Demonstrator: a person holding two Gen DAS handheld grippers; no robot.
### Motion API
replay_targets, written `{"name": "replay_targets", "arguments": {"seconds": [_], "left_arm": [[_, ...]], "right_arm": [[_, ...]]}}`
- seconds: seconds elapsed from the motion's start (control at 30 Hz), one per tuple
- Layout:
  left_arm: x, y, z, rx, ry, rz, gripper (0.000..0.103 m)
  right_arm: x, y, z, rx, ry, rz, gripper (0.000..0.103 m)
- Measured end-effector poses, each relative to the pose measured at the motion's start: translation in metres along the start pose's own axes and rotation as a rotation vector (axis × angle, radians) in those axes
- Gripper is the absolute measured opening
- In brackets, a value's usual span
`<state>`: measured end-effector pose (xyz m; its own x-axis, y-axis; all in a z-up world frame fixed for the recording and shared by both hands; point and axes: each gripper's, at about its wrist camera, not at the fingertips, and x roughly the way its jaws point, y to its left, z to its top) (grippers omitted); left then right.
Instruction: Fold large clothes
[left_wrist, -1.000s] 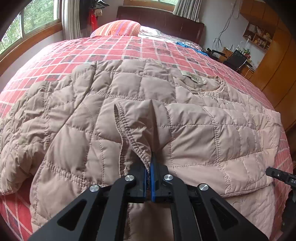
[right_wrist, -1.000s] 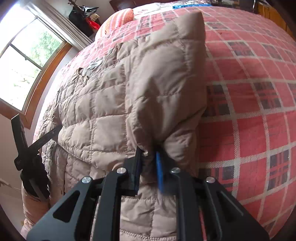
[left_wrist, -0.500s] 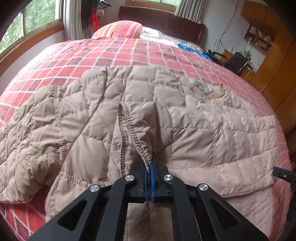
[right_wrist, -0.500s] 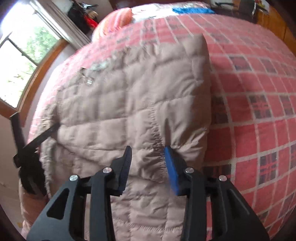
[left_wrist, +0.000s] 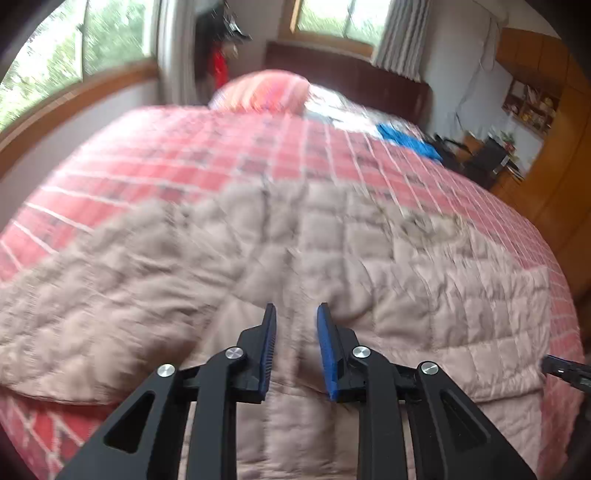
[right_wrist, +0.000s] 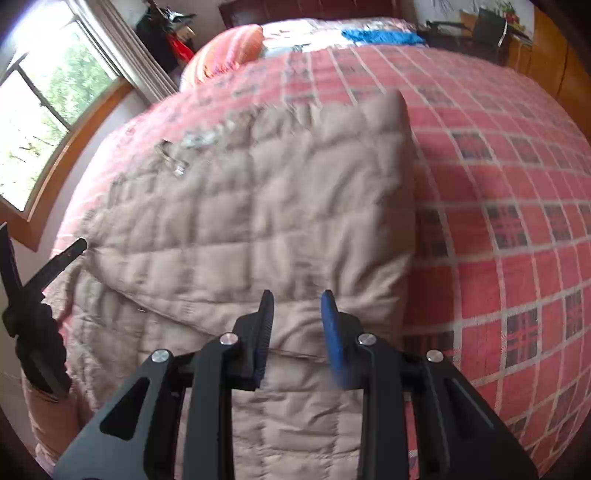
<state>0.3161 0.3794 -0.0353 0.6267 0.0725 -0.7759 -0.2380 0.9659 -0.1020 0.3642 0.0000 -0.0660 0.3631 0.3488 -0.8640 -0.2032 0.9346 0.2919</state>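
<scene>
A beige quilted jacket (left_wrist: 332, 266) lies spread on the red plaid bedspread (left_wrist: 207, 155), with its neckline toward the headboard. In the right wrist view the jacket (right_wrist: 280, 206) has its right side folded over, making a straight edge. My left gripper (left_wrist: 295, 314) is open just above the jacket's lower middle, with nothing between its blue pads. The right gripper (right_wrist: 297, 299) is open too, above the folded edge near the hem. The left gripper also shows at the left edge of the right wrist view (right_wrist: 44, 280). Both views are blurred.
A striped pillow (left_wrist: 266, 92) and a blue cloth (left_wrist: 406, 138) lie near the dark headboard. Windows run along the left wall. Wooden cabinets and a cluttered desk (left_wrist: 491, 158) stand to the right of the bed. Bare bedspread (right_wrist: 517, 206) stretches right of the jacket.
My left gripper has let go of the jacket's cuff fold and opened, and it has pulled back. The right gripper opened earlier and has drawn back a little more.
</scene>
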Motion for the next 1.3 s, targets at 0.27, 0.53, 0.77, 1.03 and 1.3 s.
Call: {"name": "replay_targets", "arguments": {"seconds": [0.27, 0.53, 0.77, 1.03, 1.3], "left_arm": [[-0.025, -0.037, -0.012, 0.087, 0.025, -0.146, 0.021], [0.029, -0.051, -0.038, 0.098, 0.21, -0.131, 0.021], [0.041, -0.039, -0.041, 0.058, 0.24, -0.174, 0.017], [-0.04, 0.031, -0.035, -0.011, 0.091, -0.145, 0.047], [-0.084, 0.207, -0.06, -0.264, 0.05, 0.158, 0.062]], "right_arm": [[0.033, 0.069, 0.012, -0.061, 0.108, 0.094, 0.03], [0.082, 0.103, 0.0, -0.084, 0.173, 0.0, 0.028], [0.086, 0.102, 0.001, -0.058, 0.172, -0.011, 0.027], [0.044, 0.149, -0.004, -0.135, 0.105, 0.081, 0.029], [0.062, 0.197, -0.004, -0.201, 0.115, 0.092, 0.03]]}}
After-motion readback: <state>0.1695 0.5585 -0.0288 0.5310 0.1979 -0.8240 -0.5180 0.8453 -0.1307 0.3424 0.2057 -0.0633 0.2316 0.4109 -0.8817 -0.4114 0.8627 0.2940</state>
